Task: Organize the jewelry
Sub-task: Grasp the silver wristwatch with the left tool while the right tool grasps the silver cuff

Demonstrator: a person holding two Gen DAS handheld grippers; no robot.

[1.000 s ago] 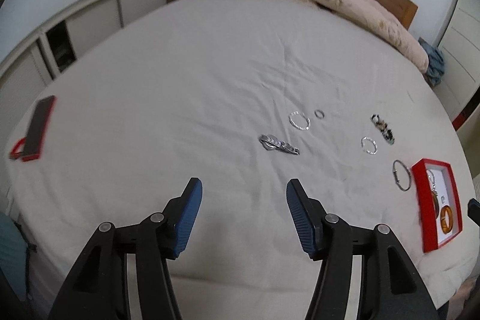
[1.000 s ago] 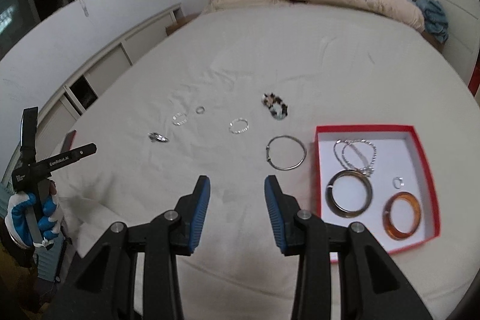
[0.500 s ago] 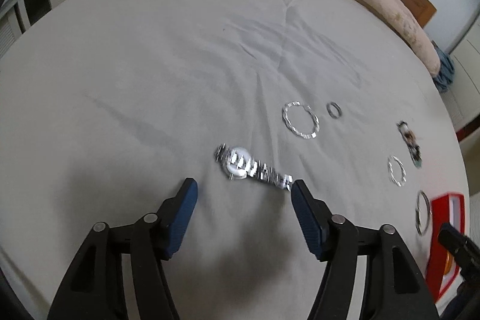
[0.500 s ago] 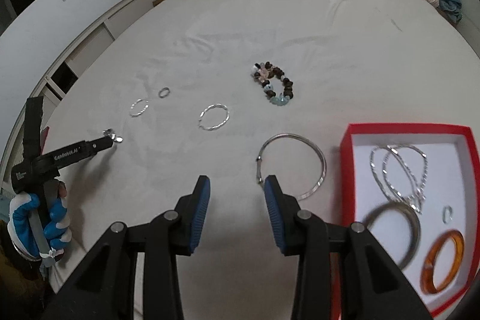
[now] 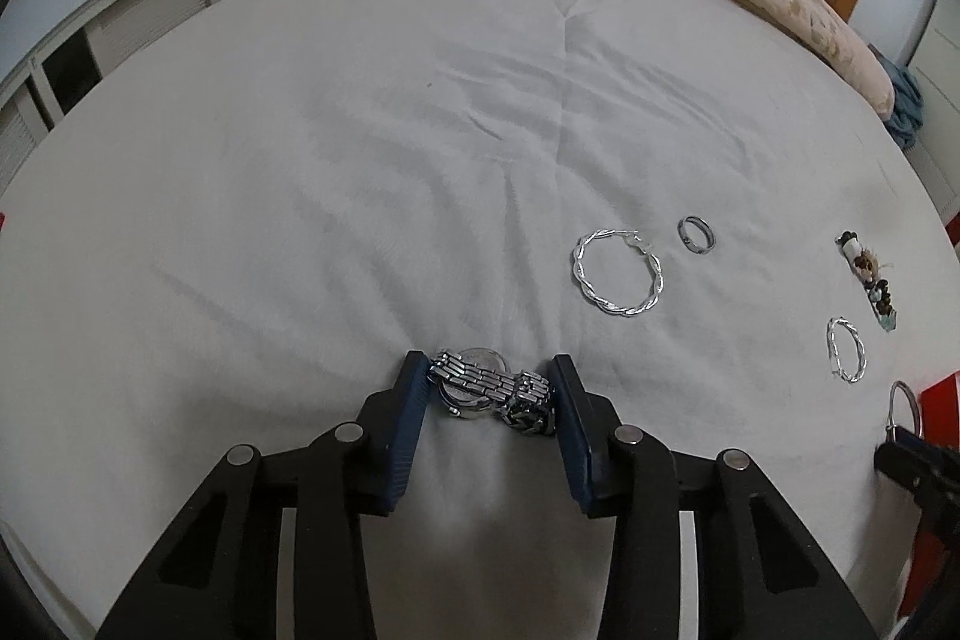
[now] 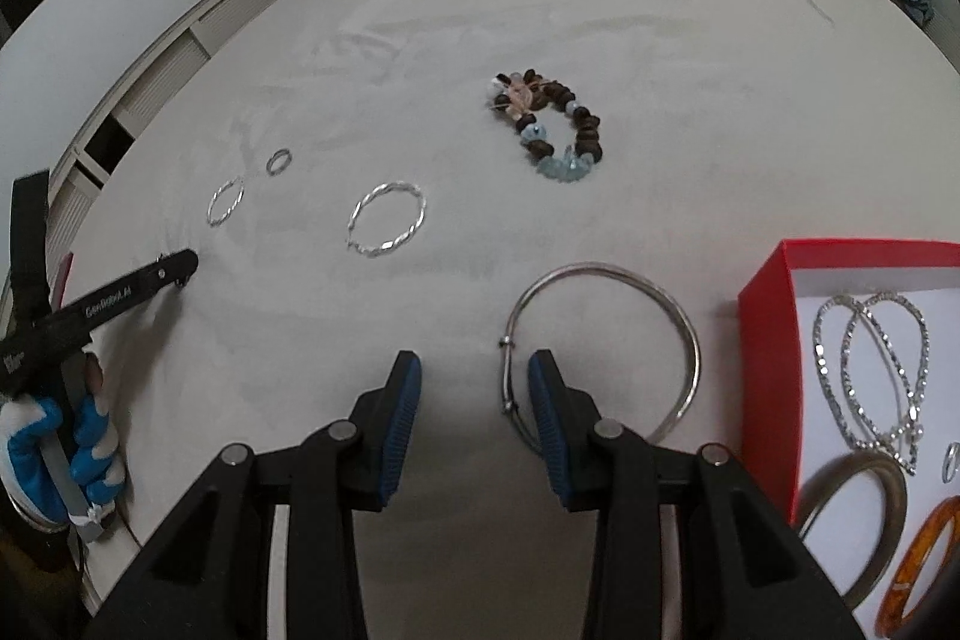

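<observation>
soft, even indoor light on my feeds; faint shadows under the tongs, heavy fisheye bending and dark corners, right view slightly blurred.

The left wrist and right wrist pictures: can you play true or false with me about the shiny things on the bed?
1. The silver metal watch sits between the left gripper's blue pads. True; the jaws are closing and the pads touch its ends.
2. The right gripper holds the thin silver bangle. False; nothing is between its pads, and the bangle lies on the white bed sheet with one edge by the right pad.
3. The red cardboard box is empty. False; it holds an orange amber bangle and sparkly hoops.
4. The brown and blue beaded bracelet lies on the sheet, outside the box. True.
</observation>
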